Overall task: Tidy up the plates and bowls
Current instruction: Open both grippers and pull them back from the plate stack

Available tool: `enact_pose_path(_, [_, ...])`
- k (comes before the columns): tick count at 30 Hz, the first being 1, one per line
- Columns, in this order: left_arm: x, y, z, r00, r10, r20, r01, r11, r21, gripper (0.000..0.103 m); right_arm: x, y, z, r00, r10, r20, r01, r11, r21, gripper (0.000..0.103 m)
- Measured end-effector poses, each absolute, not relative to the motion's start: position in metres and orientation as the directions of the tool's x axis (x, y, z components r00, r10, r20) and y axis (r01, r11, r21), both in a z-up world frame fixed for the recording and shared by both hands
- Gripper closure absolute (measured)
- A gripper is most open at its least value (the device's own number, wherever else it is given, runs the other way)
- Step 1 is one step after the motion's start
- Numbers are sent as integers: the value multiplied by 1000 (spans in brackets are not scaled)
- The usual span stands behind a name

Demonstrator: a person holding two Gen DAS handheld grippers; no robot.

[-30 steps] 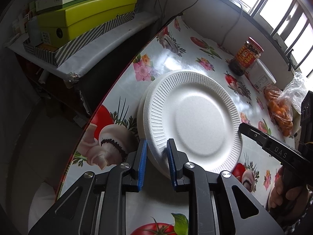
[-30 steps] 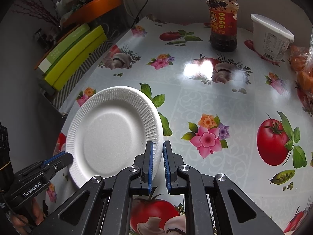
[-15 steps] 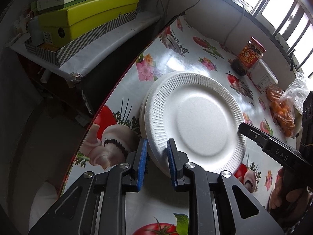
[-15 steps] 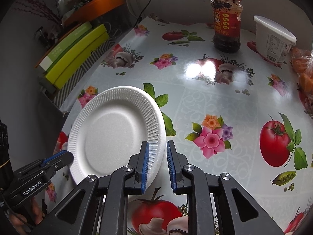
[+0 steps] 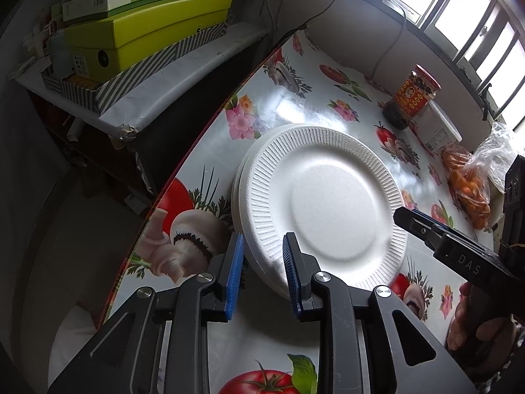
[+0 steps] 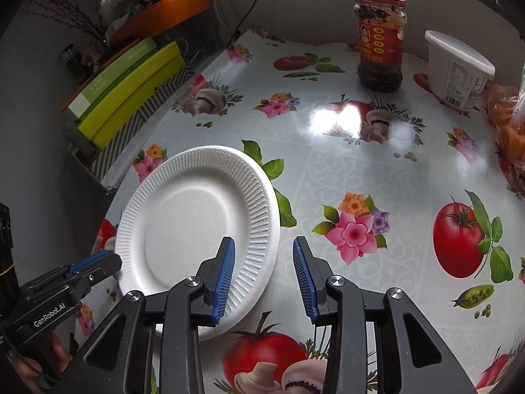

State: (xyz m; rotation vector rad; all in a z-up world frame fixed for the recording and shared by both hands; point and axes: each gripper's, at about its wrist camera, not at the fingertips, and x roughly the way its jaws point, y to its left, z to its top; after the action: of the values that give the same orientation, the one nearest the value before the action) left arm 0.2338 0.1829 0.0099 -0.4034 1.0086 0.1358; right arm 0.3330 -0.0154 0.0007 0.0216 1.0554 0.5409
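A: Foam, white and ribbed at the rim: the top plate sits face up on a second plate whose edge peeks out on one side, near the table edge beside the shelf.

B: Any long axis to it?

A: None, it is round and lies flat, hollow side up.

B: And the containers?

A: A glass jar with a red label holds something dark, lid on. Just beside it stands a white tub, closed, contents hidden. A clear bag holds orange fruit.

B: The tools?

A: The left tool has its blue pads parted, straddling the near rim of the plates without clamping it. The right tool is spread wider; one pad hangs over the top plate's rim, the other over the bare oilcloth, holding nothing.

B: On the shelf?

A: Yellow-green boxes, stacked.
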Motion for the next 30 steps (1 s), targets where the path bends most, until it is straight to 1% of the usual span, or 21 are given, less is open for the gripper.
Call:
enact_pose_path(4, [231,180,15,540,-76,-838,-287,920,-269,77,327,-19,8,389,437,-811,-415,869,269,63])
enact_pose_path(18, [208,156,33,565,-71,-822,-242,938,-247,77,293,-33,34,455,426,-782,-409,880,241,63])
enact_pose_path(25, [194,137,43,586,-56,-808,-205,955,-215,77,275,-47,39,478,423,-770,-388,888,247,62])
enact_pose_path(30, [185,126,49,597,-70,-799,-179,959,-218,77,264,-58,41,491,417,-765,-375,894,247,62])
